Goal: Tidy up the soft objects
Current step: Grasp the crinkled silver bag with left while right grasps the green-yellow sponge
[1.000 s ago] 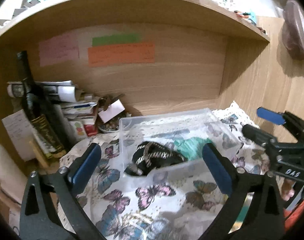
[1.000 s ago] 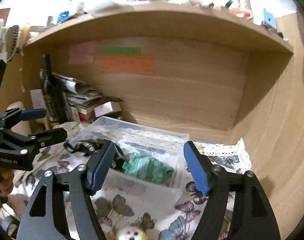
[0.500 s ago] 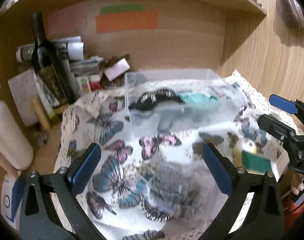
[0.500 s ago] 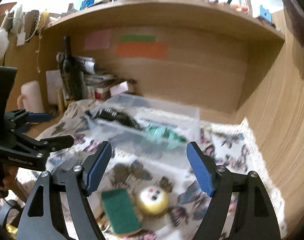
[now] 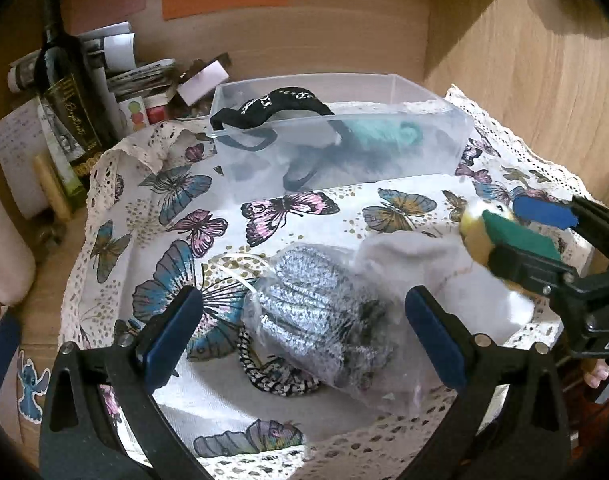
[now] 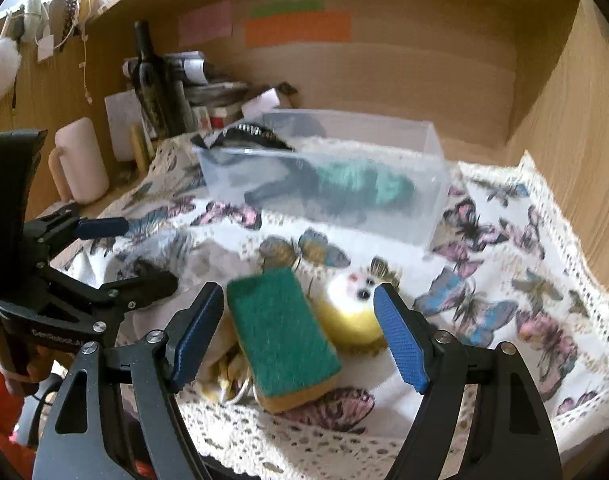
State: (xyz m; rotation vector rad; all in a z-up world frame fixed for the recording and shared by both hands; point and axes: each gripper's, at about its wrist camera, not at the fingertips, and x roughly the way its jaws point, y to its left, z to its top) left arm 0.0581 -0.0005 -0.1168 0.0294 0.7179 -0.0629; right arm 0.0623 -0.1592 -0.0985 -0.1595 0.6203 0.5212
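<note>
A clear plastic box [image 5: 424, 92] [image 6: 432, 184] holds a black patterned band [image 5: 280, 100] and a teal knit item [image 5: 380, 136]. My left gripper [image 5: 300, 340] is open above a grey knit item in a clear bag [image 5: 316, 308], next to a white cloth [image 5: 416, 256] and a black-and-white scrunchie [image 5: 272, 376]. My right gripper [image 6: 300, 340] is open over a green-and-yellow sponge [image 6: 280, 332] and a yellow plush ball with a face [image 6: 352, 300]. The right gripper also shows in the left wrist view [image 5: 544, 240].
A butterfly-print cloth [image 5: 288, 208] covers the desk. A dark bottle [image 5: 68, 80], stacked papers [image 5: 140, 76] and a pink mug [image 6: 80, 160] stand at the back left. Wooden walls close the back and right side.
Both grippers have pulled back from the box and tilted down toward the near cloth. The bagged knit item, sponge and plush ball have come into view between the fingers.
</note>
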